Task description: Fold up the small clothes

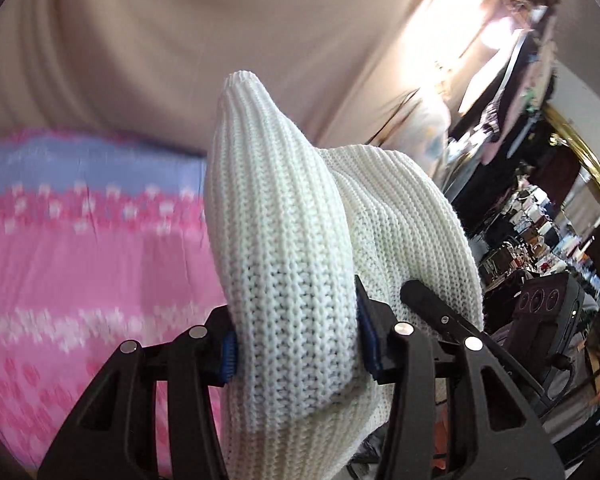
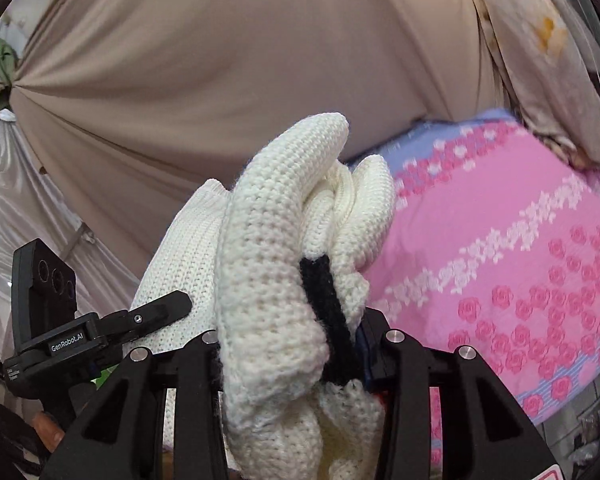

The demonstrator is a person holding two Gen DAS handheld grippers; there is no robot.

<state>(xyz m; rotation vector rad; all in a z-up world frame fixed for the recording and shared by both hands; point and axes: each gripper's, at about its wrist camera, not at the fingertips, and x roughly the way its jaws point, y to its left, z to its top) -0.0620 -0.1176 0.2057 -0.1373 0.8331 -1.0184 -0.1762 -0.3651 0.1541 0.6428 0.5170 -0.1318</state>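
Note:
A cream-white knitted garment (image 1: pixel 284 248) is bunched and held up in the air by both grippers. My left gripper (image 1: pixel 296 344) is shut on a thick fold of it, blue pads pressing both sides. In the right wrist view the same knit (image 2: pixel 268 288) shows a black trim strip (image 2: pixel 326 312), and my right gripper (image 2: pixel 296 344) is shut on that bunched part. The other gripper's finger and camera head (image 2: pixel 44 312) show at the left, touching the knit. The rest of the garment hangs hidden below both views.
A bed with a pink and blue rose-patterned cover (image 2: pixel 520 272) lies below and beside the grippers, also in the left wrist view (image 1: pixel 80 260). A beige curtain (image 2: pixel 240 80) hangs behind. A cluttered shelf area with a gold-framed mirror (image 1: pixel 588 168) is at the right.

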